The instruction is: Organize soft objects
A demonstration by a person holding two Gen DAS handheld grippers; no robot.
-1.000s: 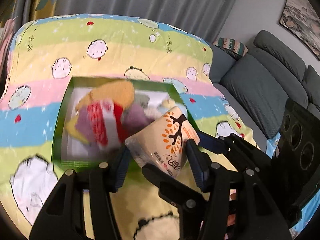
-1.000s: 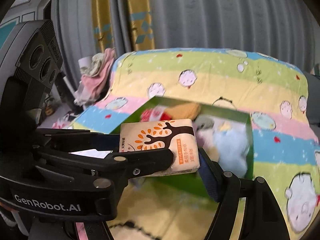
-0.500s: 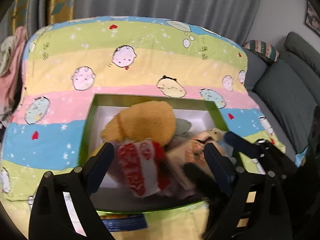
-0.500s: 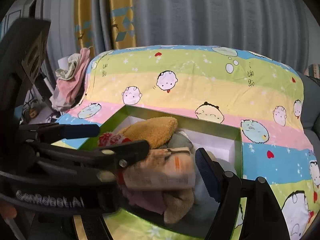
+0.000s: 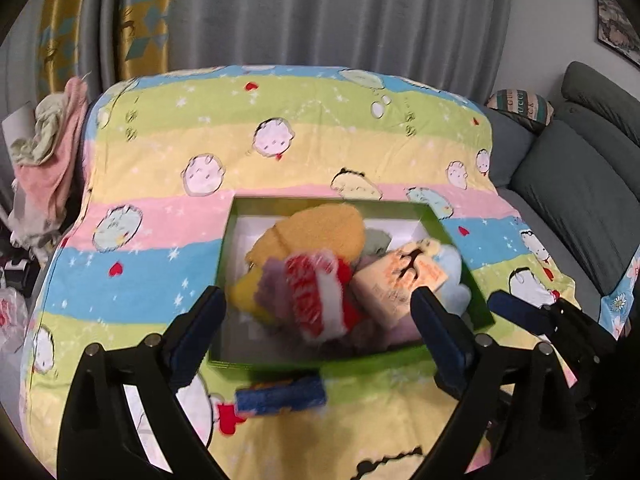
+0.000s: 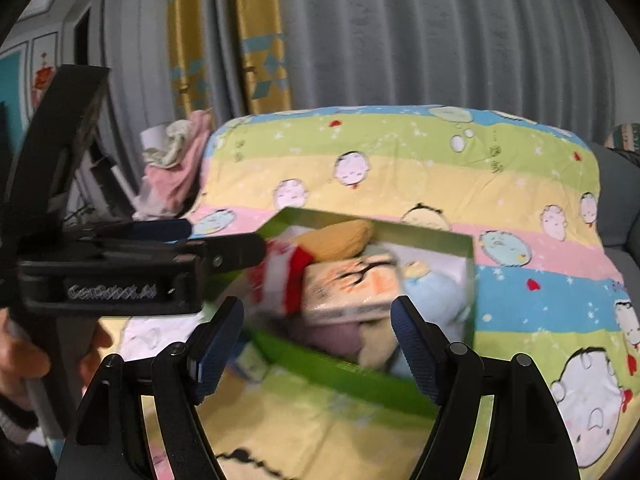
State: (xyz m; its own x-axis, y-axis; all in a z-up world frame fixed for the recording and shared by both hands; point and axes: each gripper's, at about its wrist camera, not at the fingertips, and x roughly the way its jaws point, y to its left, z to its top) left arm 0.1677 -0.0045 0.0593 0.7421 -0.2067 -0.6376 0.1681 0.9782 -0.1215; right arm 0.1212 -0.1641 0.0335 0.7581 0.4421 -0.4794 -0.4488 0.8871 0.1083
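Observation:
A green box sits on the striped cartoon blanket. It holds soft things: a tan plush, a red and white plush, a tissue pack with an orange tree print, a pale blue plush. My left gripper is open and empty above the box's near edge. My right gripper is open and empty, just in front of the tissue pack. The left gripper's body also shows in the right wrist view.
A blue packet lies on the blanket in front of the box. A grey sofa with a striped cushion stands at the right. Pink clothes are piled at the left. Curtains hang behind.
The tissue pack, held in the right gripper before, now lies in the box. The right gripper has opened and both grippers have drawn back from the box.

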